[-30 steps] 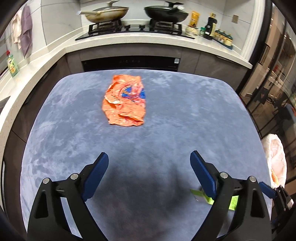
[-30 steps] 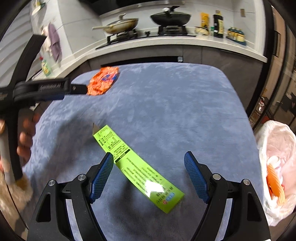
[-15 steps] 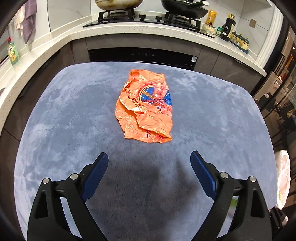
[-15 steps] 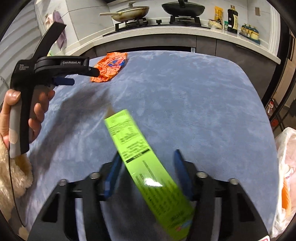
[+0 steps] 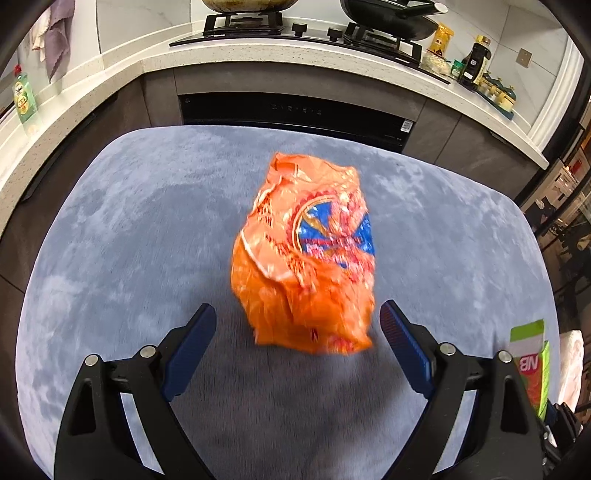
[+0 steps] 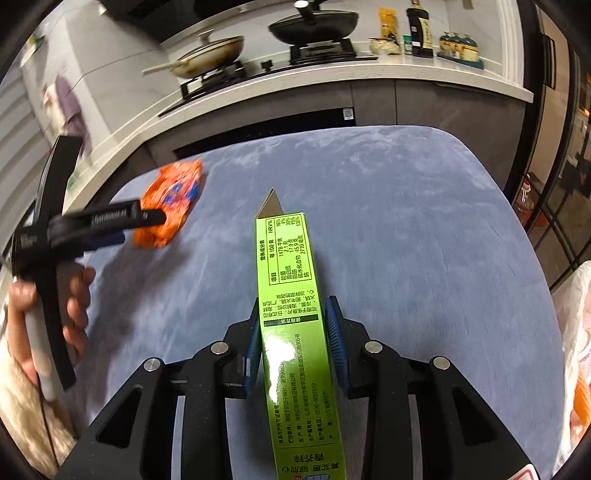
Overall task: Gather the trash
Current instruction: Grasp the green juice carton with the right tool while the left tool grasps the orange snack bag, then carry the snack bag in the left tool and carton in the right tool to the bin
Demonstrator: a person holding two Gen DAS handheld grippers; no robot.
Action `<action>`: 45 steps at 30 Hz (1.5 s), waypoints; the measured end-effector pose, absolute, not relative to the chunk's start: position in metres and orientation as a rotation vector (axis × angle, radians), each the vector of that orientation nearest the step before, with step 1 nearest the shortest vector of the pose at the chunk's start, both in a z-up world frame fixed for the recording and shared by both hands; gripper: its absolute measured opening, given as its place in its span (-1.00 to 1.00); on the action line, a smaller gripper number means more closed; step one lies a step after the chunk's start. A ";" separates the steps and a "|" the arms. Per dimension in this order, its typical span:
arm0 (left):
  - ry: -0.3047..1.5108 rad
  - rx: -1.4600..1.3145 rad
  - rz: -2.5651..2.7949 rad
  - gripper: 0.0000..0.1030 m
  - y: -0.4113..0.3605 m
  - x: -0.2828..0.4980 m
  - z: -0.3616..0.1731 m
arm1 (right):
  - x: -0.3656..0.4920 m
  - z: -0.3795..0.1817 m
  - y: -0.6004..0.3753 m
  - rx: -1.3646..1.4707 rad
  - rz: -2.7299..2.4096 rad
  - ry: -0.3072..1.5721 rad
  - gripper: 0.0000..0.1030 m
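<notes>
Kitchen worktop (image 5: 110, 258), covered in blue cloth. We hold our left gripper (image 5: 297, 328) wide before the orange wrapper (image 5: 306, 258) lying there; closing on it comes next. Our right gripper (image 6: 293, 332) clamps the green box (image 6: 291, 295). A white bag (image 6: 576, 332) at right holds trash.

home kitchen — gas hob (image 5: 295, 29), pans (image 6: 314, 24), counter (image 5: 332, 51)

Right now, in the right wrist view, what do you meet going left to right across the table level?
Left tongs → orange wrapper → green box held in the right tongs → white trash bag.
</notes>
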State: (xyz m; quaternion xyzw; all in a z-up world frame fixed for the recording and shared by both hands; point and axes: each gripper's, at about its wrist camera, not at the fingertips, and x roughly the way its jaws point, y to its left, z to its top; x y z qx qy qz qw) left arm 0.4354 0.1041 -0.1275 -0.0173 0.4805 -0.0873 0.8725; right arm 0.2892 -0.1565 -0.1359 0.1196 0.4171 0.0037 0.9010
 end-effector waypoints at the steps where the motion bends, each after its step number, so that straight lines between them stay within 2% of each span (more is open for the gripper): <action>1: 1.003 -0.035 -0.183 0.67 0.103 0.438 -0.129 | 0.294 -0.136 -0.157 0.256 0.002 0.862 -0.40; 3: 1.000 -0.031 -0.185 0.64 0.101 0.443 -0.131 | 0.301 -0.137 -0.159 0.272 -0.004 0.860 -0.40; 5: 1.007 -0.022 -0.193 0.45 0.098 0.446 -0.135 | 0.308 -0.139 -0.160 0.287 -0.008 0.862 -0.40; 7: 1.004 -0.011 -0.191 0.42 0.095 0.446 -0.138 | 0.312 -0.141 -0.160 0.295 -0.010 0.863 -0.40; 10: 0.993 0.000 -0.209 0.11 0.091 0.442 -0.135 | 0.316 -0.143 -0.159 0.306 -0.010 0.863 -0.40; 11: 0.993 -0.003 -0.217 -0.08 0.090 0.441 -0.135 | 0.316 -0.143 -0.159 0.308 -0.012 0.863 -0.40; 14: 0.998 -0.011 -0.244 -0.43 0.085 0.435 -0.131 | 0.313 -0.141 -0.159 0.318 -0.019 0.858 -0.40; 17: 0.982 0.013 -0.244 -0.68 0.077 0.424 -0.125 | 0.308 -0.137 -0.161 0.330 -0.020 0.845 -0.40; 24: 0.938 0.025 -0.289 -0.70 0.060 0.384 -0.095 | 0.283 -0.114 -0.167 0.334 -0.023 0.797 -0.47; 45: 0.798 0.126 -0.558 -0.70 -0.045 0.223 0.001 | 0.155 -0.015 -0.236 0.361 -0.127 0.553 -0.47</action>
